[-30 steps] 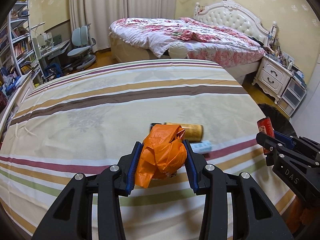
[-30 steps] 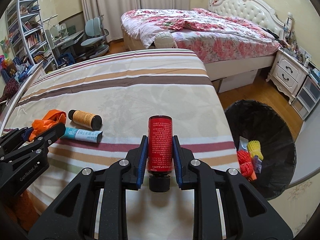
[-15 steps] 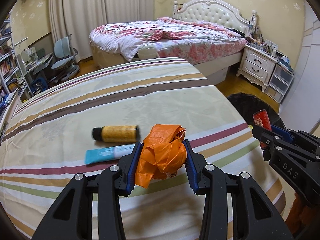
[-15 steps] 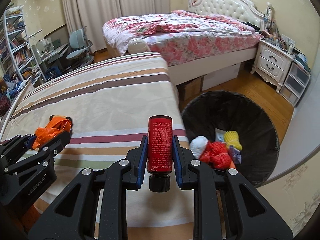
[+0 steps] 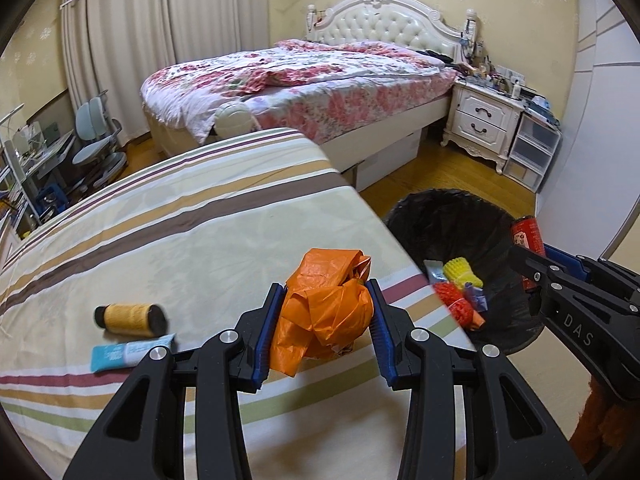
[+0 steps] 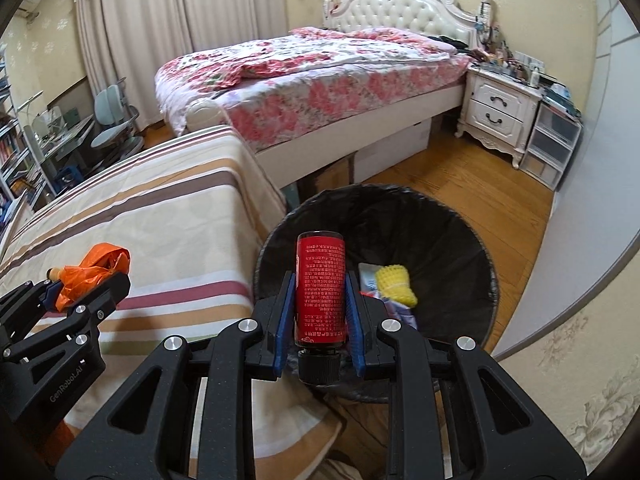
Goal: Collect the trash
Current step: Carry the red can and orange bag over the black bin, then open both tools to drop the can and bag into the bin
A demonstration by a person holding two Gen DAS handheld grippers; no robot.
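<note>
One orange bag | one red bottle | two items on bedspread

In the right wrist view the red bottle covers the middle of the trash bin, so the red netted trash below it barely shows beside the yellow netted piece. The print on the red bottle is too small to read. In the left wrist view the orange bag hides whatever it wraps, and the yellow bottle left of that bag is blurred.
</note>
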